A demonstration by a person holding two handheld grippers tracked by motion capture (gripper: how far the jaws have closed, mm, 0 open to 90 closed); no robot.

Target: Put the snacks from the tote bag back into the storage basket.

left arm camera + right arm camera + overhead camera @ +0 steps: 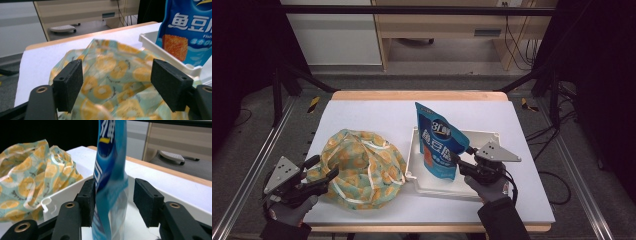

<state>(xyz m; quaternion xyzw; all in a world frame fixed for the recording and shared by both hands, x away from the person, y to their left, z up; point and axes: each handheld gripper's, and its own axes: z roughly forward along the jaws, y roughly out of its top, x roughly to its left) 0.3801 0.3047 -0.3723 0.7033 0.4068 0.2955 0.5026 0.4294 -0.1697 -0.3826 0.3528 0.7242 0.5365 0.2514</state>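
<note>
A blue snack pouch (439, 142) stands upright in a white tray (484, 136) right of the table's middle. My right gripper (461, 155) reaches it from the right, low on the pouch. In the right gripper view the pouch (110, 170) rises between the pads of the right gripper (113, 195); the left pad lies against it and a gap shows at the right pad, so the jaws are open. A crumpled fabric bag (362, 167) with an orange-slice print lies at the left. My left gripper (323, 167) is open at its left edge, with the fabric (112, 75) bulging between and beyond the pads (67, 85).
The table top (362, 107) is white with a wooden edge at the back. The tray's rim (155, 43) sits close to the right of the fabric bag. Black frame rails run along both sides, and cabinets stand on the floor beyond the table.
</note>
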